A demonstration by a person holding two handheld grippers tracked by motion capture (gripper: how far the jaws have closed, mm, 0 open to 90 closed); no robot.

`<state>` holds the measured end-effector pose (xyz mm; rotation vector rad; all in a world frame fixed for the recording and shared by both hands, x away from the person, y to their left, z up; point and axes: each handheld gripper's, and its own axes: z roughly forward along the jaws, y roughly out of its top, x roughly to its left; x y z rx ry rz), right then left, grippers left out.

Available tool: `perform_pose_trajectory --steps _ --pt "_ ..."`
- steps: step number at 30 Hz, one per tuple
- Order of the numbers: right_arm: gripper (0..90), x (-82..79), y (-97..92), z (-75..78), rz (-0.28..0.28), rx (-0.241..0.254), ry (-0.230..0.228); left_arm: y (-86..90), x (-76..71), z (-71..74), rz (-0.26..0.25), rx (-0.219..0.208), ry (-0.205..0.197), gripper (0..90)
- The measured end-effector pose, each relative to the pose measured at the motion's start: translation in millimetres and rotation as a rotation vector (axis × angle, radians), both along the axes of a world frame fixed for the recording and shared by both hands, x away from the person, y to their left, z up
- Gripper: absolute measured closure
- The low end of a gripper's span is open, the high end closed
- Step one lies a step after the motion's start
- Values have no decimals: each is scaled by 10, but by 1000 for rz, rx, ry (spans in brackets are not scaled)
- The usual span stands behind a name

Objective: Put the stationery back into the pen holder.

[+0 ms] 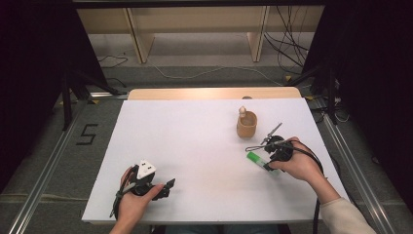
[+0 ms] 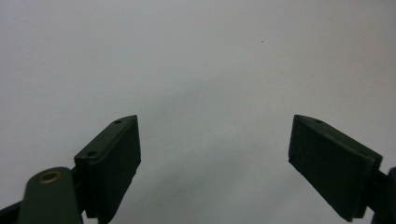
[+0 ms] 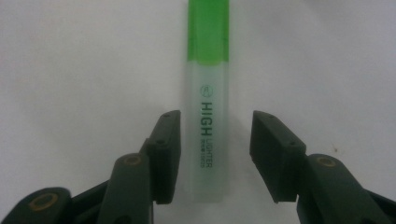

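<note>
A green highlighter (image 1: 256, 159) (image 3: 208, 116) with a clear barrel lies flat on the white table (image 1: 195, 146) at the right. My right gripper (image 1: 268, 163) (image 3: 215, 149) straddles its barrel end. The jaws are open: the left pad (image 3: 169, 140) sits right beside the barrel and the right pad (image 3: 271, 149) stands clear of it. My left gripper (image 1: 168, 187) (image 2: 215, 154) rests near the front left edge of the table, wide open, with bare white surface between its jaws.
A small wooden cup (image 1: 247, 126) with a wooden peg-like piece (image 1: 242, 111) at its rim stands just beyond the right gripper. A cable (image 1: 311, 156) trails from the right gripper over the person's wrist. The table's back edge is a wooden strip (image 1: 214, 92).
</note>
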<state>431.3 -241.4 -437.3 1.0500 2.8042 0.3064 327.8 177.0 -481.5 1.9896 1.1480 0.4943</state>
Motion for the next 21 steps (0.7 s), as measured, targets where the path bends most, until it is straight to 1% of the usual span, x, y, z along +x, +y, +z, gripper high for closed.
perform_pose_trajectory --steps 3,7,12,14,17,18,19,21 --pt "521 27 36 -34 22 -17 12 1 0 -1 -1 1 1 169" --pt "522 51 75 -71 28 -34 23 1 0 -2 0 -1 0 169" --pt "527 77 90 -87 32 -48 23 3 -1 -4 3 -1 -1 169" --pt "532 83 101 -91 25 -51 29 3 0 -4 0 0 0 170" --pt "540 95 109 -104 33 -56 30 3 0 -4 0 0 0 170" --pt "543 93 119 -107 23 -53 34 4 0 -4 0 0 0 170" --pt "546 97 119 -112 30 -56 33 3 0 -5 3 -2 -1 170" --pt "551 101 128 -119 27 -62 36 4 0 -5 3 -2 -2 170"
